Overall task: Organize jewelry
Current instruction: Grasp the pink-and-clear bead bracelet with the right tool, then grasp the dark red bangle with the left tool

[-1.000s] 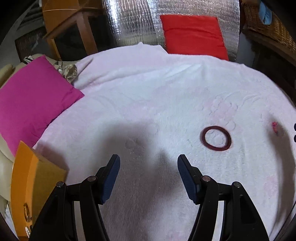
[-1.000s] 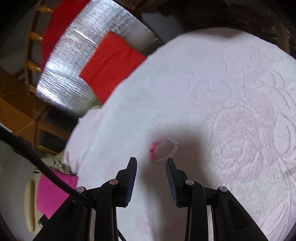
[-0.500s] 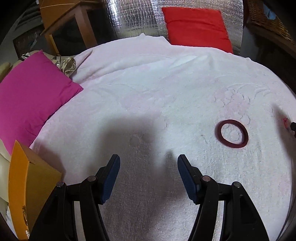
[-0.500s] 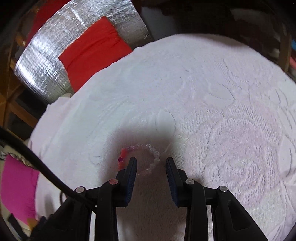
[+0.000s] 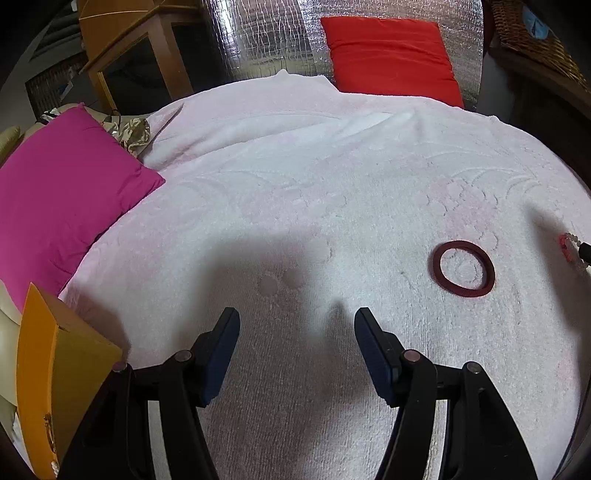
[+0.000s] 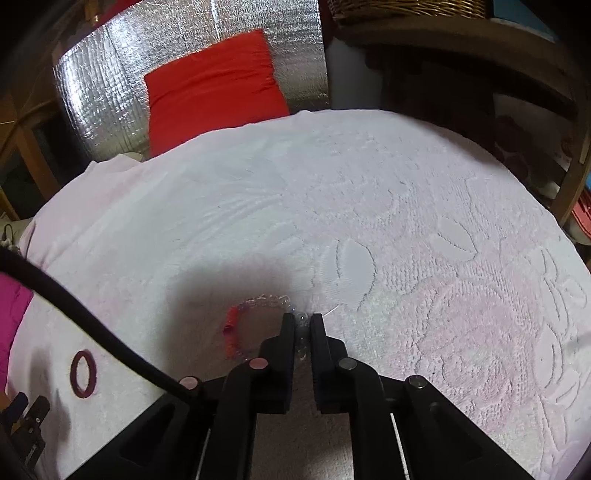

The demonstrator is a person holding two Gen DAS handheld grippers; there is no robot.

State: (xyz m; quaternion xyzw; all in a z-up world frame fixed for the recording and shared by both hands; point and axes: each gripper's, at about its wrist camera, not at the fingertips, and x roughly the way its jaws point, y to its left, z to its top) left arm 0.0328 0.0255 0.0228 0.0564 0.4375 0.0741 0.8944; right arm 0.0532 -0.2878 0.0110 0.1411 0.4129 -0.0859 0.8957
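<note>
A bracelet of clear beads with a red-pink section (image 6: 258,303) lies on the white-pink towel (image 6: 369,221). My right gripper (image 6: 302,322) is shut on its clear beads, fingertips down at the towel. A dark red bangle (image 5: 463,268) lies flat to the left of it, also seen as the bangle (image 6: 83,373) in the right wrist view. My left gripper (image 5: 295,325) hovers open over bare towel, left of the bangle, with nothing between its fingers. The bracelet (image 5: 567,245) shows at the far right edge of the left wrist view.
An orange box (image 5: 55,380) stands at the near left edge of the towel. A magenta cushion (image 5: 62,192) lies to the left and a red cushion (image 5: 388,55) leans on silver foil at the back. Wicker furniture (image 6: 406,7) and wooden shelving stand on the right.
My right gripper rolled, moved down onto the beaded bracelet and closed its jaws on the clear beads. The left gripper stayed open and about still.
</note>
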